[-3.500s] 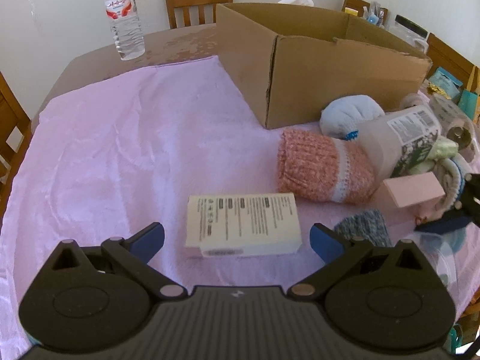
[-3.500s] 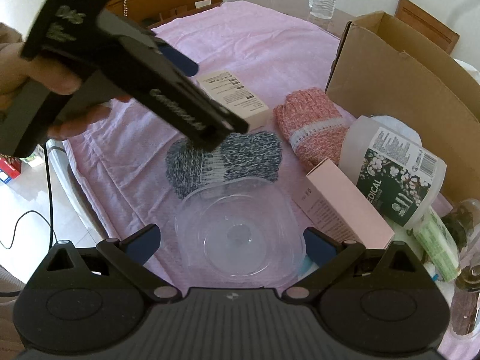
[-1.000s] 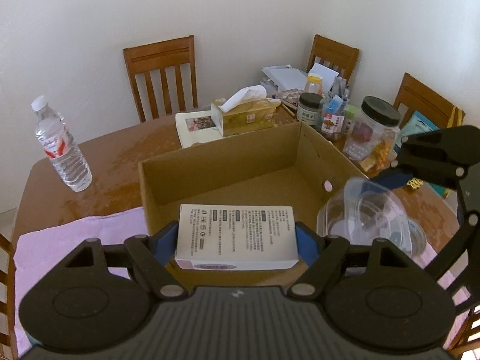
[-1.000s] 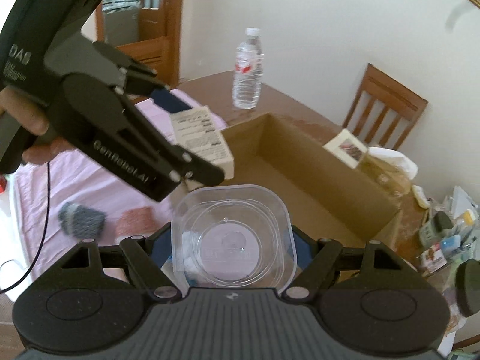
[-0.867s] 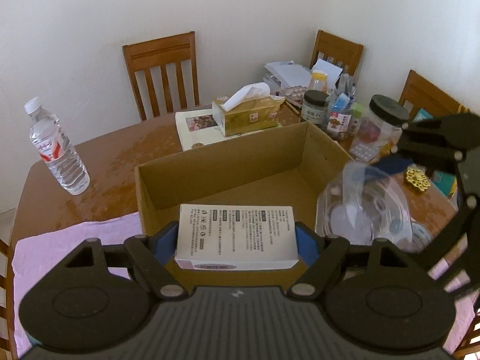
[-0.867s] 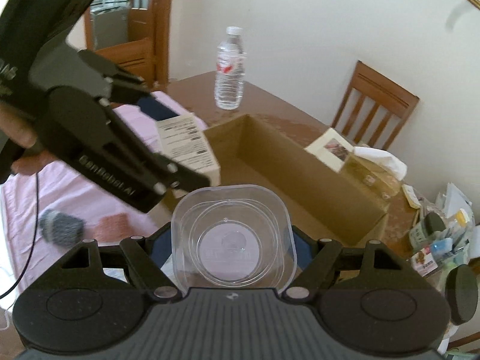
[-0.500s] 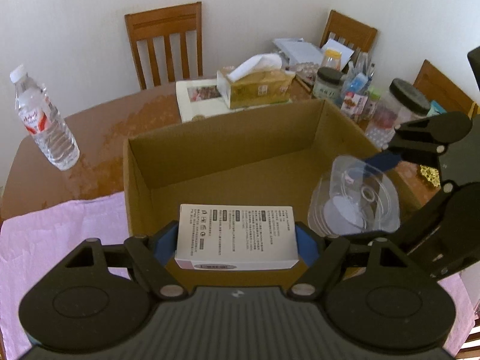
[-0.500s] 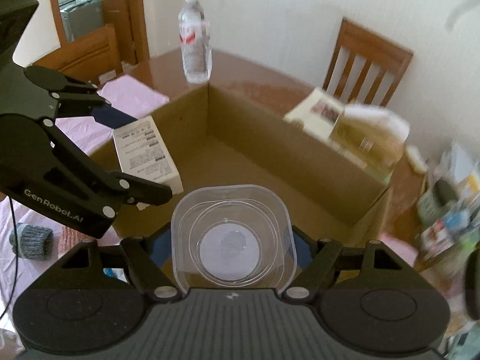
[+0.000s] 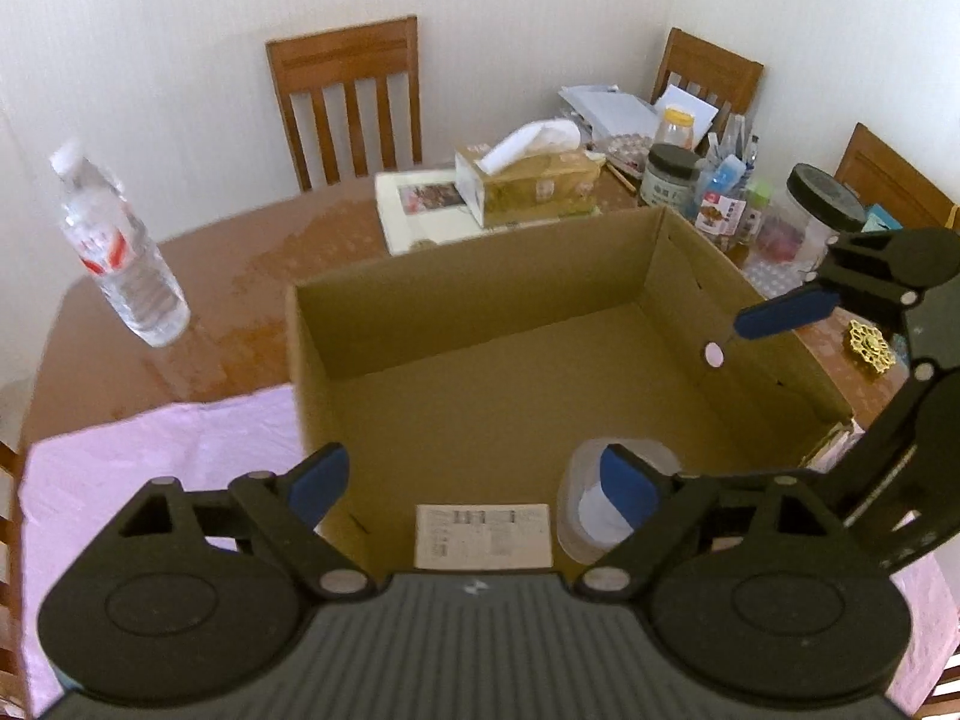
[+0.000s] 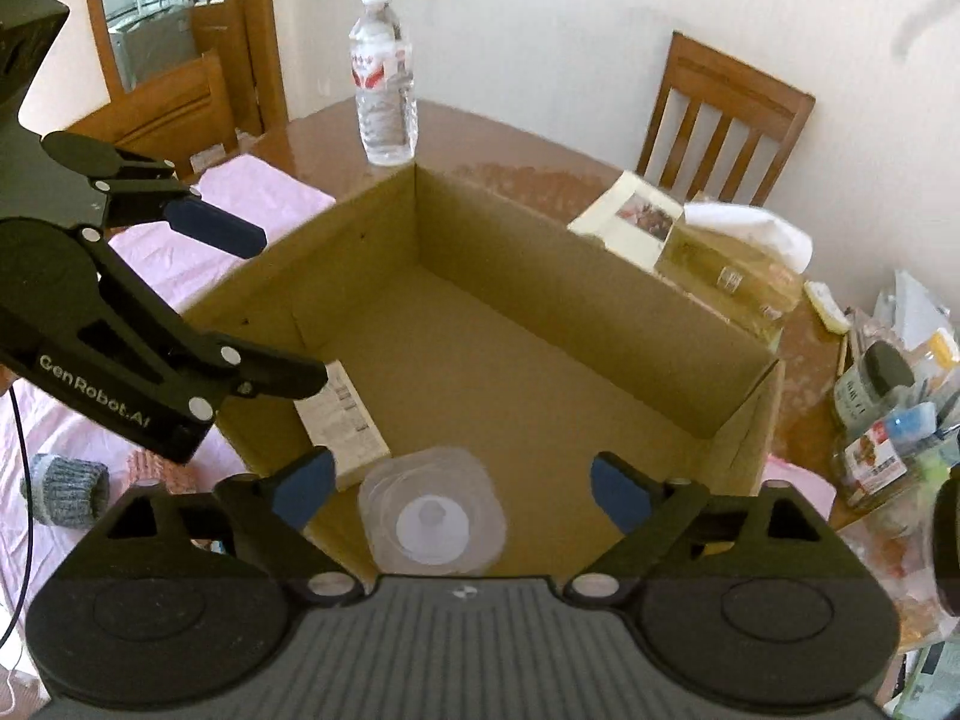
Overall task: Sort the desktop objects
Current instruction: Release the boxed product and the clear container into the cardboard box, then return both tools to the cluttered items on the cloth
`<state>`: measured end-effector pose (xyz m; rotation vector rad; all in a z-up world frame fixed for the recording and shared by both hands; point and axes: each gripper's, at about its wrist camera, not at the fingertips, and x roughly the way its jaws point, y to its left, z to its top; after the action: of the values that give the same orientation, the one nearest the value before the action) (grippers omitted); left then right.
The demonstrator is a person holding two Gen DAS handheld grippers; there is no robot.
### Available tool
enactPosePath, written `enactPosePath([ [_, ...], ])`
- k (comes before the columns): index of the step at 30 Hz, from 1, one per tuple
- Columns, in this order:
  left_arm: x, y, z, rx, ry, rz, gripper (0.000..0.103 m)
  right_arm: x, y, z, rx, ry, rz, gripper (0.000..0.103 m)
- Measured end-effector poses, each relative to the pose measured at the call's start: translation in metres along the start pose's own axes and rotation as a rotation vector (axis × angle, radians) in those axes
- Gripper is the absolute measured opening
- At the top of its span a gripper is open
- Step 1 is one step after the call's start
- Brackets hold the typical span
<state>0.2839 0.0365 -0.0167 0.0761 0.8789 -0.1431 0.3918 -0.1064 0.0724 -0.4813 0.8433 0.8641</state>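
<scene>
Cardboard box point(image 9: 678, 276), flat white carton point(image 9: 483, 534) beside clear squarish tub point(image 10: 432, 519) inside.

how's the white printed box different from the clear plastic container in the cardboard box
The white printed box is opaque, flat-sided and covered in text; the clear plastic container is see-through with rounded corners and a round centre. The white printed box lies nearer the cardboard box's corner, the clear plastic container further along the same wall. Both rest on the floor inside, free of the open grippers.

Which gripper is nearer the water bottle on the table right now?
Left. The left gripper hovers over the cardboard box's bottle-side end; the right gripper is farther from the water bottle.
</scene>
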Motion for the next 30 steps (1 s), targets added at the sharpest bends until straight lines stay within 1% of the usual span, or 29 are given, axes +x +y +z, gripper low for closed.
enactPosePath([
  [1, -0.005, 0.001, 0.0, 0.004, -0.007, 0.006, 0.095, -0.004, 0.002, 0.0, -0.001, -0.01, 0.0, 0.098],
  [3, -0.017, 0.003, -0.001, 0.007, -0.032, 0.012, 0.095, -0.014, 0.007, 0.0, -0.003, -0.027, -0.005, 0.1],
  [7, -0.038, 0.006, -0.004, 0.026, -0.056, 0.024, 0.096, -0.032, 0.019, -0.003, -0.005, -0.057, -0.009, 0.101],
  [9, -0.049, 0.005, -0.01, 0.048, -0.067, 0.04, 0.099, -0.041, 0.028, -0.005, -0.005, -0.068, -0.013, 0.101],
  [11, -0.059, 0.004, -0.018, 0.07, -0.079, 0.042, 0.099, -0.049, 0.038, -0.008, -0.013, -0.081, -0.01, 0.101],
  [14, -0.07, 0.004, -0.029, 0.074, -0.066, 0.043, 0.099, -0.059, 0.055, -0.014, -0.028, -0.094, -0.01, 0.103],
  [19, -0.085, 0.005, -0.049, 0.075, -0.053, 0.021, 0.099, -0.068, 0.081, -0.027, -0.044, -0.095, 0.005, 0.103],
  [25, -0.091, 0.009, -0.078, 0.074, -0.014, 0.015, 0.099, -0.072, 0.105, -0.045, -0.05, -0.101, -0.002, 0.103],
  [30, -0.096, 0.008, -0.104, 0.079, -0.006, 0.008, 0.099, -0.072, 0.124, -0.061, -0.042, -0.102, -0.016, 0.103],
])
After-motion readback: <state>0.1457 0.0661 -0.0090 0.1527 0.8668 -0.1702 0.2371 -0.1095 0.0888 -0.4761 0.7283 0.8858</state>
